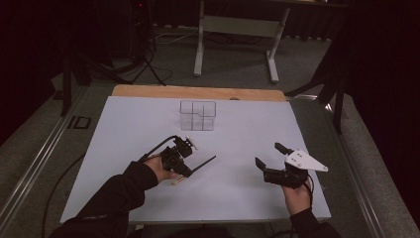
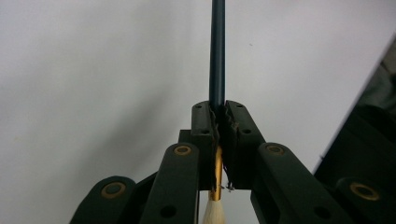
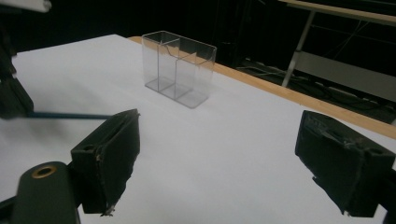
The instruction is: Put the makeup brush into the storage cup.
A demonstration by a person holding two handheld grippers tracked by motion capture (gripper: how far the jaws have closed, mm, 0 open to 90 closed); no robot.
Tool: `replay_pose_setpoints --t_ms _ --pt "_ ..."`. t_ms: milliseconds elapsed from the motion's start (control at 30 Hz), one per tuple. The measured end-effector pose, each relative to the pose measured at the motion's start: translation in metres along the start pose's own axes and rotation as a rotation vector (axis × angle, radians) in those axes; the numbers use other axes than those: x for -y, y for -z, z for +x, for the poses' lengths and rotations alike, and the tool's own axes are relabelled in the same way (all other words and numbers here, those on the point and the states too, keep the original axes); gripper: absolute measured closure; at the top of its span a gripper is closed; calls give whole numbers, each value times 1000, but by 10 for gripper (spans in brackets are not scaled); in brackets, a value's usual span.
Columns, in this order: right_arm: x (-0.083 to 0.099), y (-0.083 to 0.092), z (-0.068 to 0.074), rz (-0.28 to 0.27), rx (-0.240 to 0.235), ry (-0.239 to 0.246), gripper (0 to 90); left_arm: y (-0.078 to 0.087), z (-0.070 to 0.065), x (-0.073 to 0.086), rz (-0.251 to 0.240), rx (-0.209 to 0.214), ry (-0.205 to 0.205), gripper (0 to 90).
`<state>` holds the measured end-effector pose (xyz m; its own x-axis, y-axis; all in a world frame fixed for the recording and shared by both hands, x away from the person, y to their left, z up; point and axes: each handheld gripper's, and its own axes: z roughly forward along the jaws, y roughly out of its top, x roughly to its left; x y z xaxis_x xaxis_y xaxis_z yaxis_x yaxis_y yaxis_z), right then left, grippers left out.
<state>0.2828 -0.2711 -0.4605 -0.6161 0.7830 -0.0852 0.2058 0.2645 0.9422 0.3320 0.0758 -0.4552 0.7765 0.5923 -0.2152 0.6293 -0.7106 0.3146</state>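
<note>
Nearest the person, the left gripper sits over the near-left part of the white sheet, held in a hand that comes out of a dark sleeve. Its jaws are clamped tight on a brush — in the left gripper view the dark blue handle rises straight from between the toothed pads, while a gold ferrule and pale bristles show below them. From above, the handle sticks out to the right and slightly away from the person, above the sheet; whether its tip touches the sheet I cannot tell.

The right gripper is held over the near-right part of the sheet, well apart from the left one, with its grey plate on top. Its jaws stand wide with nothing between them — the right gripper view shows bare sheet in the gap.

Farther off, near the middle of the sheet's far half, stands a clear holder, upright, divided into compartments and holding nothing visible. It is well apart from both grippers.

Beyond the sheet a strip of the wooden table shows, then grey floor and the pale frame of a stand in the dark.
</note>
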Motion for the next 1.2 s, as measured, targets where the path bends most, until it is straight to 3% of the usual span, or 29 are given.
replay_pose_setpoints --t_ms 33,67,167,333,400,433,467,533,567,700,867,900,967,1033,1133,1200 --pt "0 -1 0 0 -2 3 137 1 0 0 10 8 -14 837" --pt "0 -1 0 1 -2 3 137 3 0 0 6 -10 -33 836" --pt "1 -5 0 11 -2 -3 137 1 1 -1 18 -10 -29 836" --pt "0 -6 3 12 -5 22 137 -2 2 -1 25 14 -59 836" --pt "-2 -5 5 6 -7 31 137 -1 2 -2 24 24 -50 836" --pt "-3 -5 5 2 -7 40 137 0 1 -3 25 21 -69 836" --pt "-4 -4 6 0 -5 44 137 2 0 -4 18 31 -56 836" --pt "-6 -2 8 -8 -17 53 137 6 -1 -7 21 24 -83 837" --pt "-8 -1 9 -9 -19 61 135 8 -1 -9 21 41 -82 836" --pt "-17 -4 17 33 -71 116 134 16 -1 -15 18 38 -97 836" --pt "-29 -14 34 111 -149 222 113 18 -3 -22 36 45 -123 836" --pt "-30 -16 37 128 -172 248 110 17 -2 -23 45 42 -102 837" --pt "-32 -20 43 134 -199 292 109 15 -2 -24 53 48 -101 836" --pt "-32 -23 52 145 -189 386 119 13 -3 -25 56 56 -107 837" --pt "-30 -26 64 178 -174 578 242 13 -4 -28 55 61 -103 836" --pt "-28 -27 72 169 -176 662 298 13 -3 -30 60 67 -107 837"
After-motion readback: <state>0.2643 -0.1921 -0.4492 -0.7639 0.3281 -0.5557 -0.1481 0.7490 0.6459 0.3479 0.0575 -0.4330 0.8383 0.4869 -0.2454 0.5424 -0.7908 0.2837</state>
